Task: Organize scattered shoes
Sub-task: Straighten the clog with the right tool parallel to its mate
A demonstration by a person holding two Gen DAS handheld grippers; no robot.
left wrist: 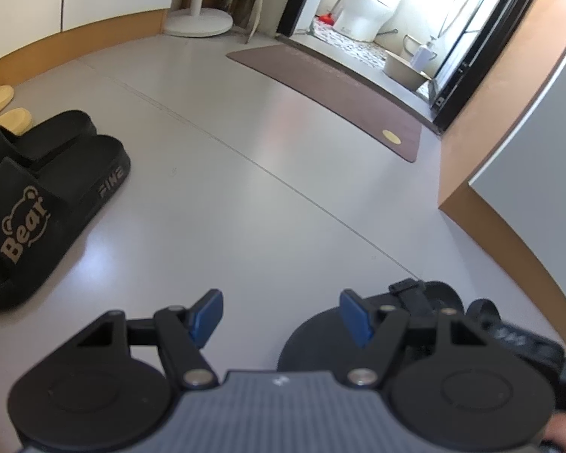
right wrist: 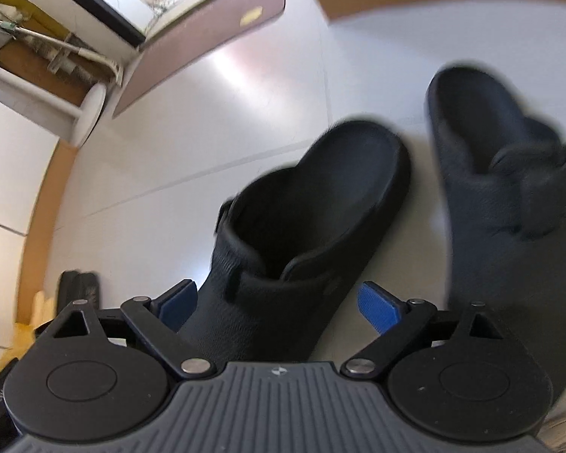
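Right gripper (right wrist: 279, 304): jaws spread around the toe end of the near black clog (right wrist: 302, 226); whether the left pad touches cannot be told, the right pad stands clear. Second clog (right wrist: 509, 207) lies just right. Left gripper (left wrist: 281, 317): open, empty, over grey floor (left wrist: 245, 188).

Risk: closing on the rounded, pebbled foam upper may squeeze it out; sole could knock the neighbour.

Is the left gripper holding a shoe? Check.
No, the left gripper stands open over bare floor, nothing between its pads.
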